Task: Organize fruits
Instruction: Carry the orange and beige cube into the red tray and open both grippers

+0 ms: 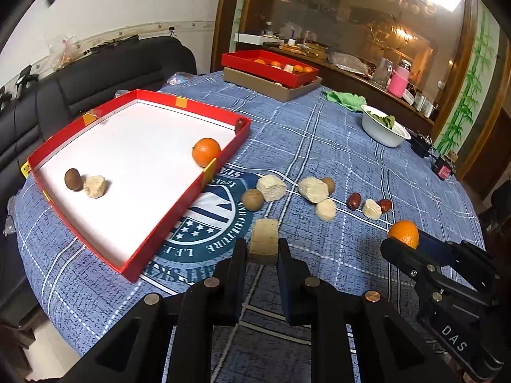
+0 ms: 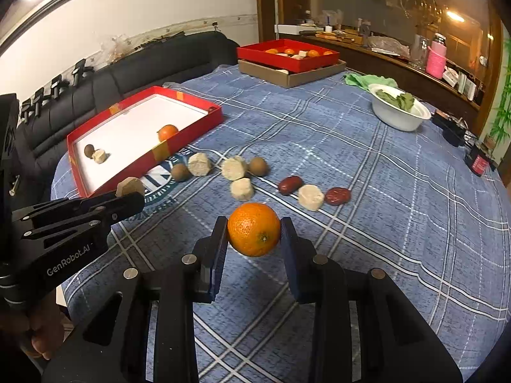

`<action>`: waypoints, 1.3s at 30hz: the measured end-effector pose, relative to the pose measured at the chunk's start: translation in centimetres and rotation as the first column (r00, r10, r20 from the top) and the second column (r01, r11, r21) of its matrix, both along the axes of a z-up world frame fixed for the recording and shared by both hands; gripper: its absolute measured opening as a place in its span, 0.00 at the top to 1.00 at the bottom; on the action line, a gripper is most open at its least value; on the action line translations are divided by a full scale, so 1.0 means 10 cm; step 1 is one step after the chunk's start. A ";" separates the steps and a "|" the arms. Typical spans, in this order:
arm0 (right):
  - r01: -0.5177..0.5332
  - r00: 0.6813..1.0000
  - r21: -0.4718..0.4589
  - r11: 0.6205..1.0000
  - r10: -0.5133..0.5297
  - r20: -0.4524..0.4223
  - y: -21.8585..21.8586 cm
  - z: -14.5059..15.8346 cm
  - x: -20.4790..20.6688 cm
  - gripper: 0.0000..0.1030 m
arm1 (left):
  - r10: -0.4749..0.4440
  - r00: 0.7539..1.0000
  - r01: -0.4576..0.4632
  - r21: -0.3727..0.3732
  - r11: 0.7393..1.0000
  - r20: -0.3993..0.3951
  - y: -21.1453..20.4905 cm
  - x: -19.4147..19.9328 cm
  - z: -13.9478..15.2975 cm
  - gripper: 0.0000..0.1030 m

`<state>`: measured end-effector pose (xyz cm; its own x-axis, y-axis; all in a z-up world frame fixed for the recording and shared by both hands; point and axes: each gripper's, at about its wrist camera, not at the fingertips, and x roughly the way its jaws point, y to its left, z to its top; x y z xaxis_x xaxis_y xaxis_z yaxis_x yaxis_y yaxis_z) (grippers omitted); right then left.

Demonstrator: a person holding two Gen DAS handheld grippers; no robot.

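My left gripper (image 1: 262,245) is shut on a tan, cork-like chunk (image 1: 263,236), held above the blue cloth just right of the red tray (image 1: 191,191). In the right wrist view my right gripper (image 2: 254,225) is shut on an orange (image 2: 254,234), lifted off the table. The tray's white floor holds another orange (image 1: 206,151), a brown round fruit (image 1: 72,178) and a pale chunk (image 1: 95,186). Between the tray and the grippers lie several pale chunks (image 2: 234,168), brown fruits (image 2: 258,166) and red dates (image 2: 289,185).
A white bowl of green leaves (image 1: 385,129) stands at the right, with a green cloth (image 1: 346,99) behind it. A second red tray (image 1: 270,65) rests on a brown box at the far edge. A black sofa (image 1: 105,70) lies beyond the table's left side.
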<state>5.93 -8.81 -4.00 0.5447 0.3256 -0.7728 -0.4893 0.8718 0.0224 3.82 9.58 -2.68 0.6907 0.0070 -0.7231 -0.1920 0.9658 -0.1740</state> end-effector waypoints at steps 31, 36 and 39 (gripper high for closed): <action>-0.107 0.994 -0.012 0.994 0.107 -0.017 0.61 -0.07 -0.07 0.69 | 0.098 0.995 -0.098 -0.045 0.994 0.002 0.46 -0.09 -0.05 0.83; -0.113 0.993 -0.008 0.994 0.113 -0.017 0.63 -0.06 -0.08 0.69 | 0.100 0.995 -0.100 -0.046 0.994 0.002 0.47 -0.09 -0.05 0.83; -0.115 0.993 -0.005 0.993 0.115 -0.020 0.64 -0.07 -0.09 0.69 | 0.100 0.995 -0.100 -0.045 0.994 0.001 0.48 -0.10 -0.05 0.83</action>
